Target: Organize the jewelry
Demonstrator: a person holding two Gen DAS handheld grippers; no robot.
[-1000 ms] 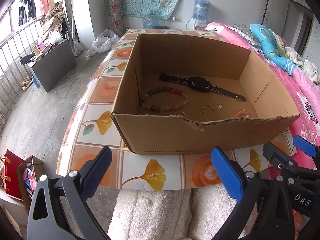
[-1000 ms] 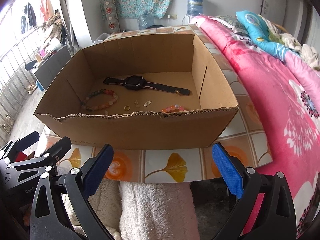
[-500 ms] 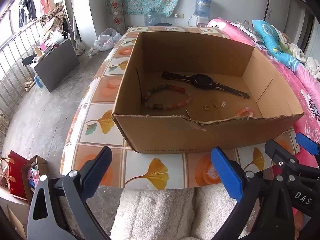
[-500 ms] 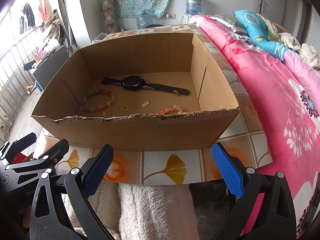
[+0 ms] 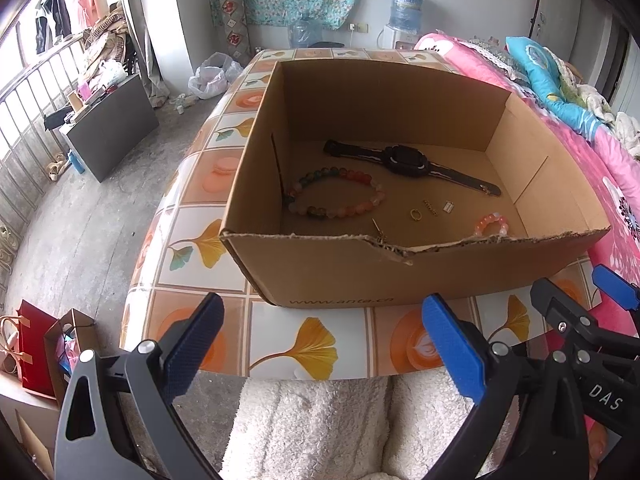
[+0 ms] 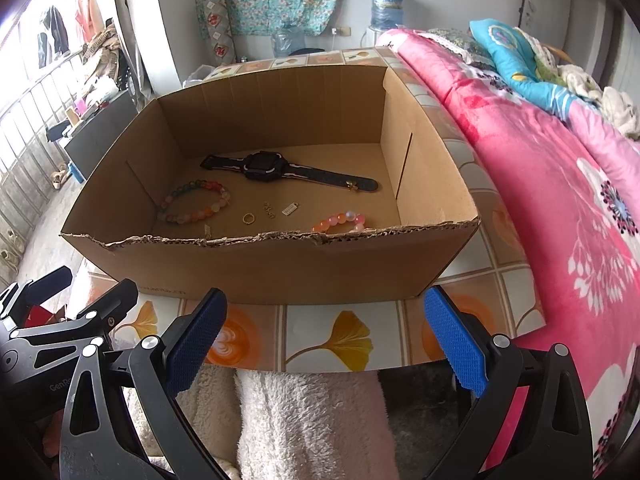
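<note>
Left gripper (image 5: 320, 344) w/ blue pads spread wide, nothing between them, hovering over near table (image 5: 308, 324) edge, short of box (image 5: 360, 276). Right gripper (image 6: 324, 340) same: jaws apart, empty, beside the left one. Inside box, on floor: black watch (image 6: 264, 166) toward back, big bead bracelet (image 5: 336, 196) at left, gold ring (image 6: 248, 218) mid, pink bracelet (image 6: 340, 222) near front wall, right. Pink bedding (image 6: 560, 184) on right.
</note>
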